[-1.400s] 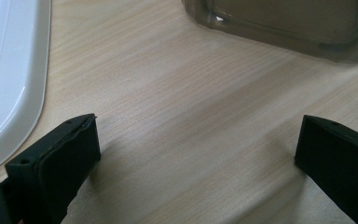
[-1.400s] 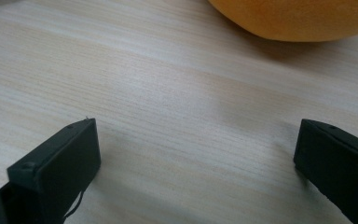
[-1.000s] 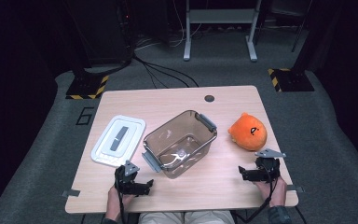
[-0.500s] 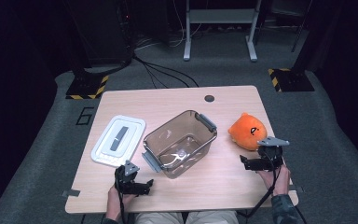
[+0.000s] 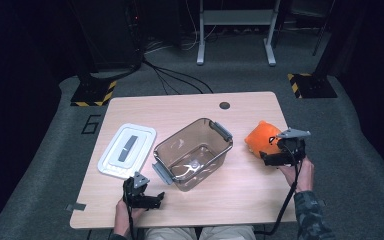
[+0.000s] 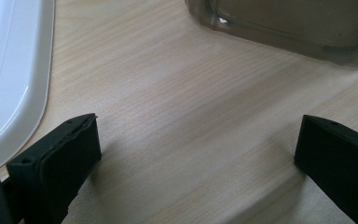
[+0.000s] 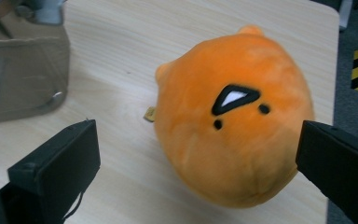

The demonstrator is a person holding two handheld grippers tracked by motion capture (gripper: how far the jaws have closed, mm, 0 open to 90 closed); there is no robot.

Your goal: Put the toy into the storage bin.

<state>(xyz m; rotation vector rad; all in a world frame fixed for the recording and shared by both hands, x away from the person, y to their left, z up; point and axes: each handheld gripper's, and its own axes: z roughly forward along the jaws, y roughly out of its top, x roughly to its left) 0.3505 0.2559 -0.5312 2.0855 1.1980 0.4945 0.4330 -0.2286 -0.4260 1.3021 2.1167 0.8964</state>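
Right gripper view: round orange plush toy (image 7: 233, 116)

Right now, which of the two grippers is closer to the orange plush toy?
The right gripper: open, right at the orange plush toy. The left gripper rests open beyond the clear bin.

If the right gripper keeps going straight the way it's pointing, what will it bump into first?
Most likely the orange plush toy. The right gripper has its jaws open, and the toy sits right ahead between them on the table. It looks close, though exact depth is hard to judge.
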